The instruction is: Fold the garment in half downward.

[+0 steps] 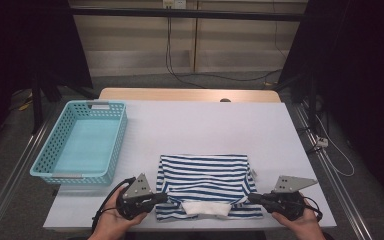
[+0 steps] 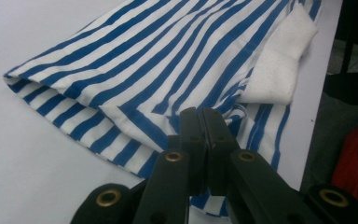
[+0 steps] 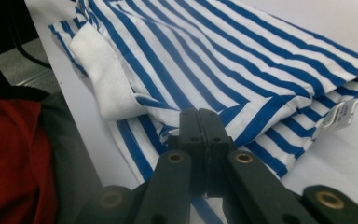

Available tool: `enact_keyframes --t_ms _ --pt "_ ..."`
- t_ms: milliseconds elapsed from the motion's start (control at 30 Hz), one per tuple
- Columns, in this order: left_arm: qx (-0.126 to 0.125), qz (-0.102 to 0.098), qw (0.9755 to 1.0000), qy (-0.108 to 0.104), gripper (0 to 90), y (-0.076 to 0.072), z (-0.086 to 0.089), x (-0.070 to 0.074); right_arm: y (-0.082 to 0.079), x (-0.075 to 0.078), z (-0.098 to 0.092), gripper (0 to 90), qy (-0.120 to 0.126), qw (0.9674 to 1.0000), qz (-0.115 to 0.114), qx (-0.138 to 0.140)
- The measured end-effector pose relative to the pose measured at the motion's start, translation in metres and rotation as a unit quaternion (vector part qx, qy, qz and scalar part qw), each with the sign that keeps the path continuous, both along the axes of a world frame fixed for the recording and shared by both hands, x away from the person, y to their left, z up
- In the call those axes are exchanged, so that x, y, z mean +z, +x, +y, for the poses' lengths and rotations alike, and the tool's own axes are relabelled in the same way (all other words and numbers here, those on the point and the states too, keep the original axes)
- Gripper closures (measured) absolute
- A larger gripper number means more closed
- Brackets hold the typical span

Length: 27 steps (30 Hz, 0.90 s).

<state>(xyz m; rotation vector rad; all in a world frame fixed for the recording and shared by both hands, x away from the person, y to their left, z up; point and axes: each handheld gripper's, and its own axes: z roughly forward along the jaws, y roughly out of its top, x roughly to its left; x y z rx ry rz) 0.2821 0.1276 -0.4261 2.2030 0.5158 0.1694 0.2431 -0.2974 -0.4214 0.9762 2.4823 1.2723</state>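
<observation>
Two grippers, left (image 1: 161, 196) and right (image 1: 254, 198), are clenched on the near corners of the folded striped shirt (image 1: 205, 182) at the table's (image 1: 205, 125) front edge. Light, limp cloth is judged; corner grips suit it, lifted evenly.

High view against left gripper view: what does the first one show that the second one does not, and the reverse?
High view alone: the blue basket left of the shirt, the right gripper at the shirt's right edge, and the whole white table.
Left gripper view alone: the left gripper seen close, jaws pressed together on a fold of cloth.
Both: the folded blue-and-white striped shirt and its white collar.
</observation>
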Motion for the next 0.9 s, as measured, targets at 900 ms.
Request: enact_keyframes --t_ms 900 --pt "-0.008 0.037 0.9983 0.043 84.0 -0.002 -0.002 -0.014 -0.005 -0.012 0.012 83.0 -0.066 0.9962 0.043 0.038"
